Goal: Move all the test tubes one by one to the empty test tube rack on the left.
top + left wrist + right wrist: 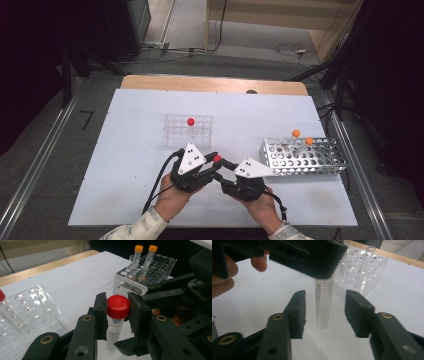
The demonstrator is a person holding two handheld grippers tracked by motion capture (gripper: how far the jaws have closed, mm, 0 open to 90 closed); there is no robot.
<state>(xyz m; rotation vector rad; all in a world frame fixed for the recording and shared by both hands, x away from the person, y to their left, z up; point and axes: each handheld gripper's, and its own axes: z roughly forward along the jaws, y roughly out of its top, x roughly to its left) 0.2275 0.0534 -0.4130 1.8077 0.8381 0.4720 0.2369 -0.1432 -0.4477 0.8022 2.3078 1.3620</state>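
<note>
Passing a red-capped tube from one gripper to the other

High view: near the tabletop's front edge, the left gripper [214, 159] and right gripper [223, 167] meet at the red-capped tube [217, 158]. Left gripper view: its jaws squeeze the red cap [118, 306], holding the tube. Right gripper view: its jaws stand apart around the clear tube [323, 302], not touching. I think the right should back away slowly, keeping the tube straight up.

Clear rack [188, 130] left, metal rack [304, 156] right.
</note>
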